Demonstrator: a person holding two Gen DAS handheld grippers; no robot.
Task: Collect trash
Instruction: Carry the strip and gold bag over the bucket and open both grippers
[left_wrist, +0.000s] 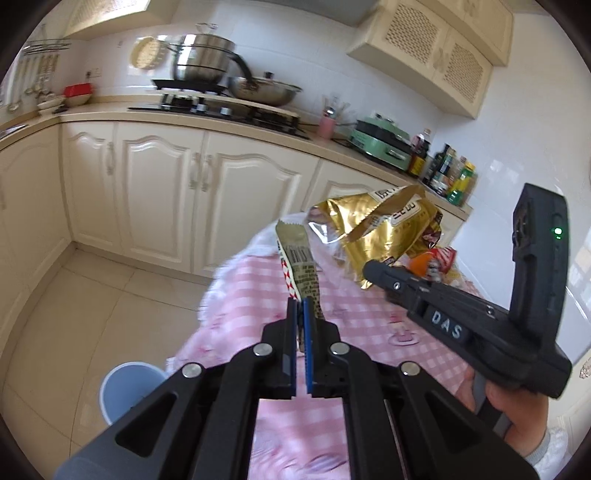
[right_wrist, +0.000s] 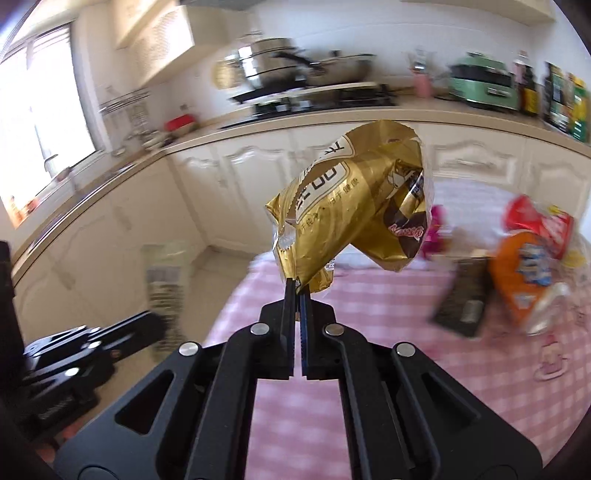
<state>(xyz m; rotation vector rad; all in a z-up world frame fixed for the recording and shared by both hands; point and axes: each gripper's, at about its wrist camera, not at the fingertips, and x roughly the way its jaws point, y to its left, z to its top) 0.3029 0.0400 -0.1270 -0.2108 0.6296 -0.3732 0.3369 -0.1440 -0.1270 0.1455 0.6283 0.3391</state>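
Left gripper (left_wrist: 300, 308) clamped on narrow beige wrapper (left_wrist: 297, 264), held above pink checked tablecloth (left_wrist: 243, 314); right gripper (right_wrist: 297, 291) pinched crumpled gold bag (right_wrist: 351, 206) aloft; blue bin (left_wrist: 127, 387) on floor beside table.

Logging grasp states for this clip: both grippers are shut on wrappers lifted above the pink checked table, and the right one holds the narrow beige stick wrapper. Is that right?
Not quite. The right gripper is shut on the crumpled gold bag, as the right wrist view shows. The narrow beige stick wrapper is in the left gripper, seen in the left wrist view. Both are lifted above the pink checked table.
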